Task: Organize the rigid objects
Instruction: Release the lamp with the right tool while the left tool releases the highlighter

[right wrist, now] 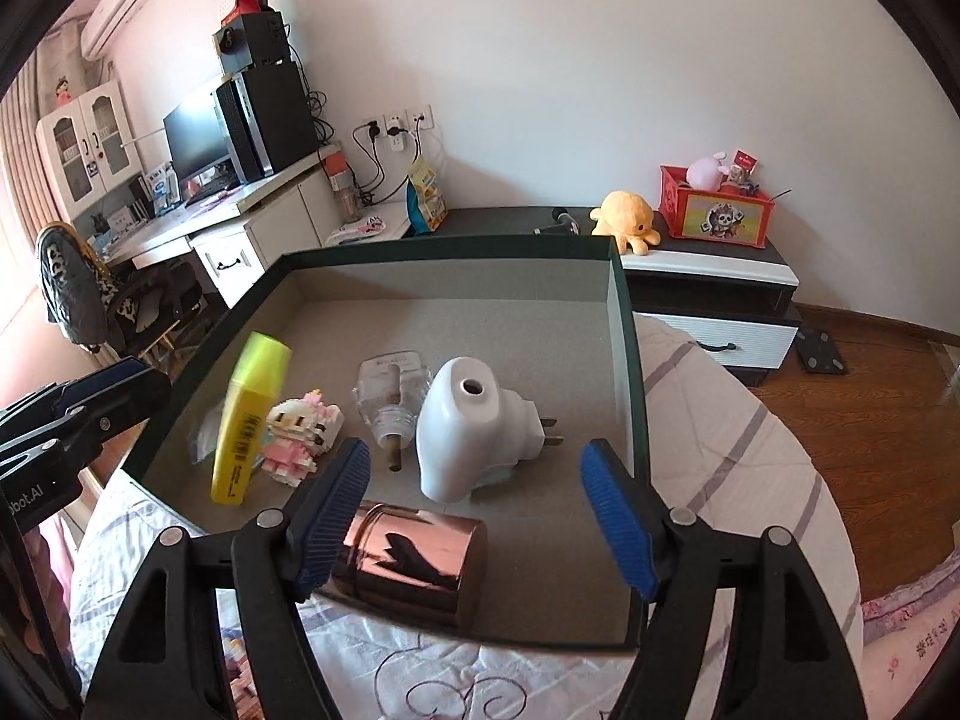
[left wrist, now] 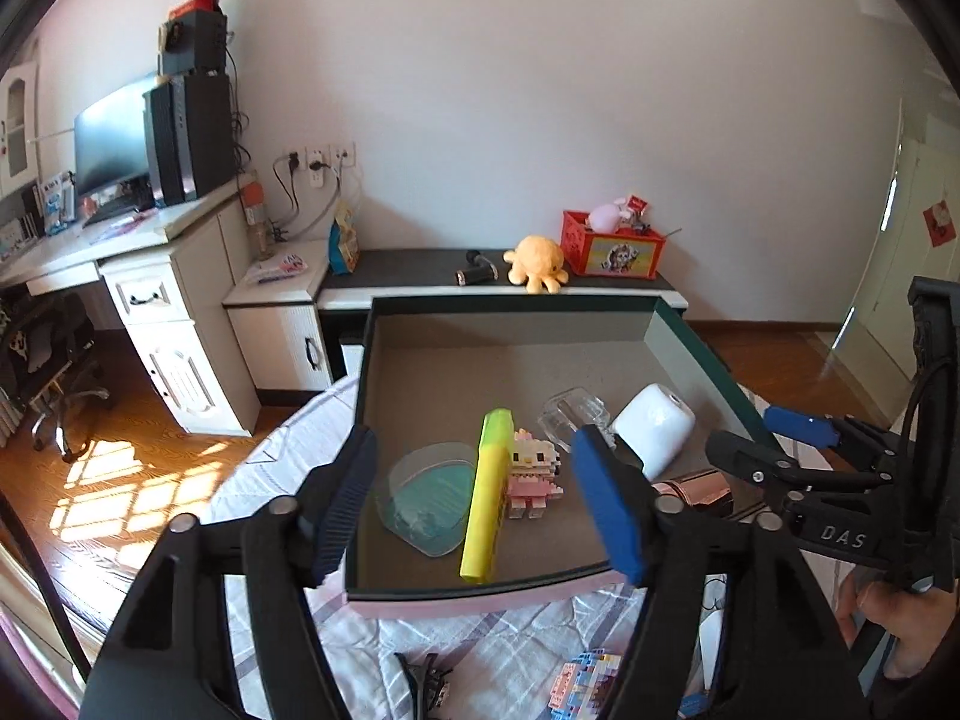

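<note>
A dark-rimmed box (left wrist: 516, 299) (right wrist: 450, 247) with a grey floor sits on the bed. Inside lie a yellow highlighter (left wrist: 487, 498) (right wrist: 246, 420), a pink block figure (left wrist: 533, 475) (right wrist: 300, 437), a clear glass bottle (left wrist: 570, 420) (right wrist: 393, 396), a white plug-in device (left wrist: 654, 429) (right wrist: 468, 432), a rose-gold cylinder (left wrist: 696, 492) (right wrist: 414, 558) and a teal clear dish (left wrist: 429, 498). My left gripper (left wrist: 480, 504) hangs open over the box's near edge, the highlighter lying loose below its gap. My right gripper (right wrist: 477, 492) is open above the cylinder, gripping nothing.
A pastel block model (left wrist: 585, 684) and a black clip (left wrist: 429, 678) lie on the checked bedspread (left wrist: 516, 642) in front of the box. Behind stands a low cabinet (right wrist: 708, 276) with an orange plush octopus (right wrist: 627, 219) and a red bin (right wrist: 714, 213). A desk (left wrist: 90, 240) is at left.
</note>
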